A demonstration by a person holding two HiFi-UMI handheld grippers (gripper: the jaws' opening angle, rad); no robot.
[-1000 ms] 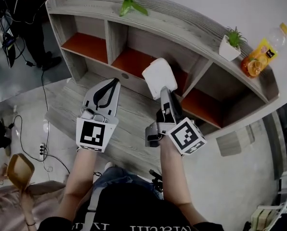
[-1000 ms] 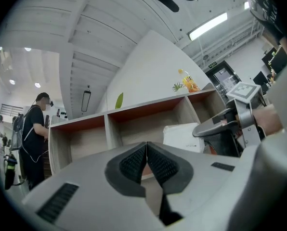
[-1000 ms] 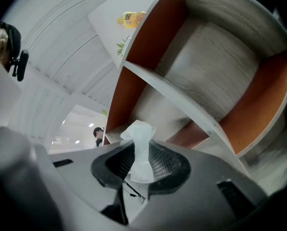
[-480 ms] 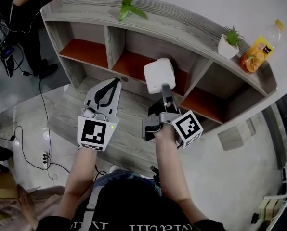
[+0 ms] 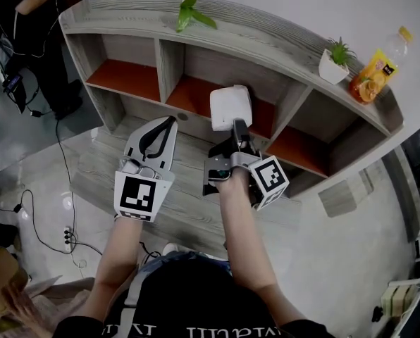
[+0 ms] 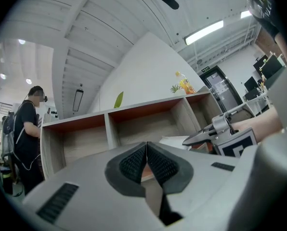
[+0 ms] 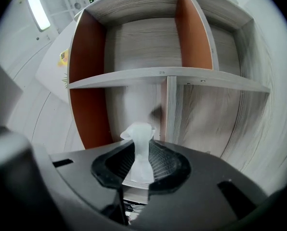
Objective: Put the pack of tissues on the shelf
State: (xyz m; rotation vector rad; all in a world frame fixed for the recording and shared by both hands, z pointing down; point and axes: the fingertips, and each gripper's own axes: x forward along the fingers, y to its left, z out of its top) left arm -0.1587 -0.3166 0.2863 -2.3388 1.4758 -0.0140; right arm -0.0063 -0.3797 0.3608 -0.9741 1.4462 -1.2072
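The white pack of tissues (image 5: 230, 108) hangs in front of the middle compartment of the grey wooden shelf (image 5: 266, 44), which has orange-red inner panels. My right gripper (image 5: 237, 127) is shut on the pack's near edge. In the right gripper view the pads pinch a thin fold of the pack (image 7: 139, 153), with the shelf's compartments (image 7: 148, 37) just beyond and turned on their side. My left gripper (image 5: 162, 124) hovers to the left of the right one, shut and holding nothing. Its closed pads (image 6: 134, 162) face the shelf (image 6: 110, 129), and the pack (image 6: 175, 141) shows at the right.
On the shelf top stand a leafy green plant (image 5: 190, 13), a small white potted plant (image 5: 335, 60) and an orange juice bottle (image 5: 375, 65). A person (image 5: 27, 20) stands at the shelf's far left end. Cables (image 5: 62, 210) lie on the floor at the left.
My right gripper has rolled and moved a little toward the shelf, turning the pack of tissues with it. The left gripper has stayed about where it was.
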